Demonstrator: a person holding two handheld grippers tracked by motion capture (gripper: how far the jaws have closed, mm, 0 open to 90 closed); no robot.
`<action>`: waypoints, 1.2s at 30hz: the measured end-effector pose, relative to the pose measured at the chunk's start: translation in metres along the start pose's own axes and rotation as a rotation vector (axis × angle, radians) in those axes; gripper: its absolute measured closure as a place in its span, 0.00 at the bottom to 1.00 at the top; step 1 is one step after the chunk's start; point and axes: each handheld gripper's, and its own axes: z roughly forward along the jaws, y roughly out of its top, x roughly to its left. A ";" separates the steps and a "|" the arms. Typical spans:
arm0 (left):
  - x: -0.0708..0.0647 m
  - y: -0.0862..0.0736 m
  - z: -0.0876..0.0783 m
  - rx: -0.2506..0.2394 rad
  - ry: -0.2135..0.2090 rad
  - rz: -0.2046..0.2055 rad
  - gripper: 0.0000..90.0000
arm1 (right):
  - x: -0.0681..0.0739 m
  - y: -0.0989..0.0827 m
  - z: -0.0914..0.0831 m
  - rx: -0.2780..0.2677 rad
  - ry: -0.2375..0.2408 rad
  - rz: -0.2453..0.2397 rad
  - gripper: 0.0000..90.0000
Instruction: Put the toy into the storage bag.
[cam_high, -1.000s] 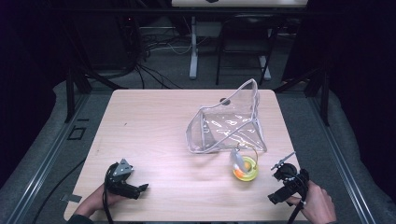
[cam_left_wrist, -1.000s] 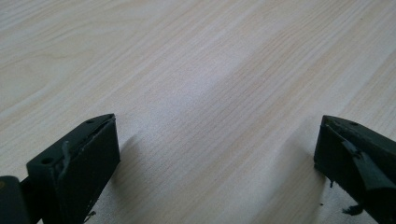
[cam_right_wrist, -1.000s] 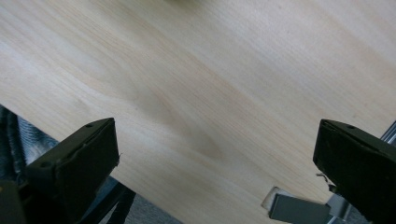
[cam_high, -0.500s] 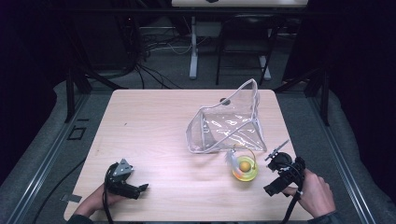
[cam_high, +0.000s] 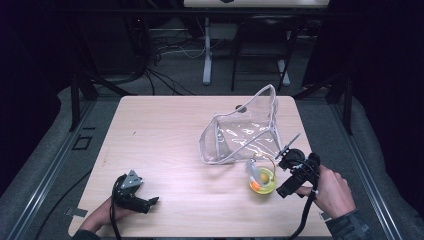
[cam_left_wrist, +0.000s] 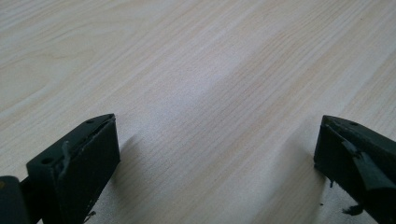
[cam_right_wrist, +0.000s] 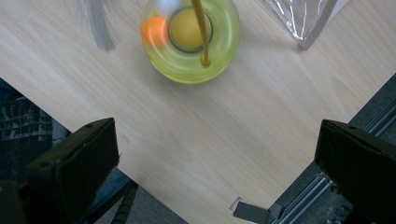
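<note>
The yellow-green ring toy (cam_high: 262, 180) lies flat on the wooden table (cam_high: 165, 145), just in front of the near corner of the clear plastic pouch (cam_high: 242, 135), which stands open and tilted behind it. In the right gripper view the toy (cam_right_wrist: 190, 39) shows an orange ball and a yellow centre, with a thin amber loop across it and a grey strap beside it.

The step in hand looks like the approach to pick up the toy, probably to put it in the pouch. The right gripper (cam_high: 289, 172) hovers just to the right of the toy, not touching it, its jaws spread wide with nothing between them. The next move calls for bringing the jaws down over the ring's rim or its loop and closing on it.

The right hand (cam_high: 332, 192) holds its tool angled towards the toy. The left gripper (cam_high: 142, 200) rests low, well apart from the toy at the table's near left, jaws released and empty over bare wood.
</note>
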 end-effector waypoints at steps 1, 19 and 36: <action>0.000 0.000 0.000 0.000 0.001 0.001 0.00 | 0.000 0.002 -0.002 0.003 0.000 -0.003 0.00; 0.000 0.000 0.000 0.000 0.000 0.001 0.00 | 0.002 0.034 -0.025 -0.018 -0.010 -0.086 0.20; 0.000 0.000 0.000 0.000 0.000 0.000 0.00 | 0.016 0.062 -0.036 0.029 -0.048 -0.200 0.59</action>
